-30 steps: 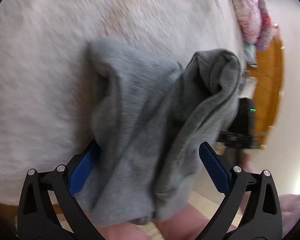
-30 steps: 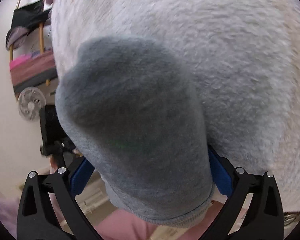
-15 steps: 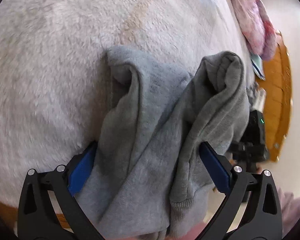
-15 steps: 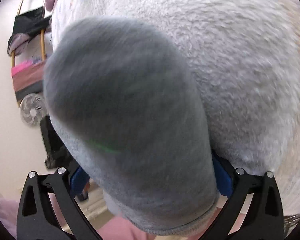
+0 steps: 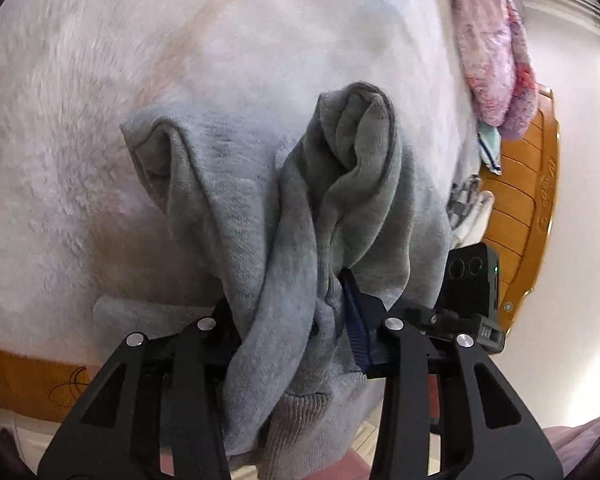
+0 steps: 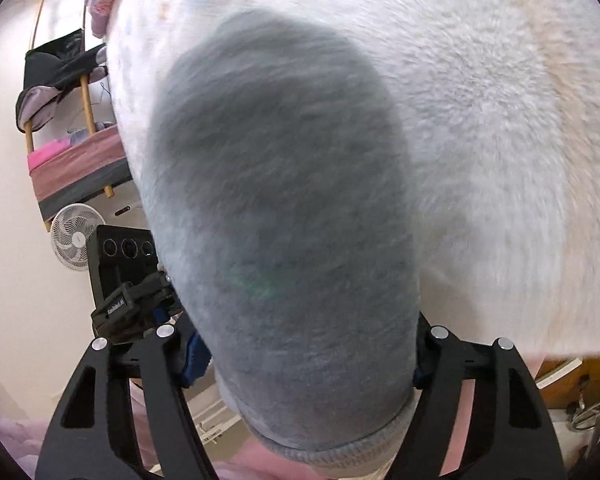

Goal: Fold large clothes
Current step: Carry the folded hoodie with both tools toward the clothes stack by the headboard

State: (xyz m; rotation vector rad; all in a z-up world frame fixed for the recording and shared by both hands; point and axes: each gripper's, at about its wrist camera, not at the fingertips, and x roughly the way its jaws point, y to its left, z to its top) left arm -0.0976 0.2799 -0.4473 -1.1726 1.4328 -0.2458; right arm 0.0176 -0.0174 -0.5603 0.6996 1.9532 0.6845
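Fingers of the left gripper point(image 5: 300, 312) are clamped on a bunched fold of the grey sweatshirt point(image 5: 284, 220), which drapes over the white fleece blanket point(image 5: 80, 120); the right gripper point(image 6: 304, 348) sits wider, cloth filling the gap — whether it pinches I cannot tell. Judged step: carrying the ribbed hem (thick, soft knit, creased into ridges) across for a fold — next, lay it flat and smooth it.

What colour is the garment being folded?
Plain grey sweatshirt, seen best in the left wrist view.
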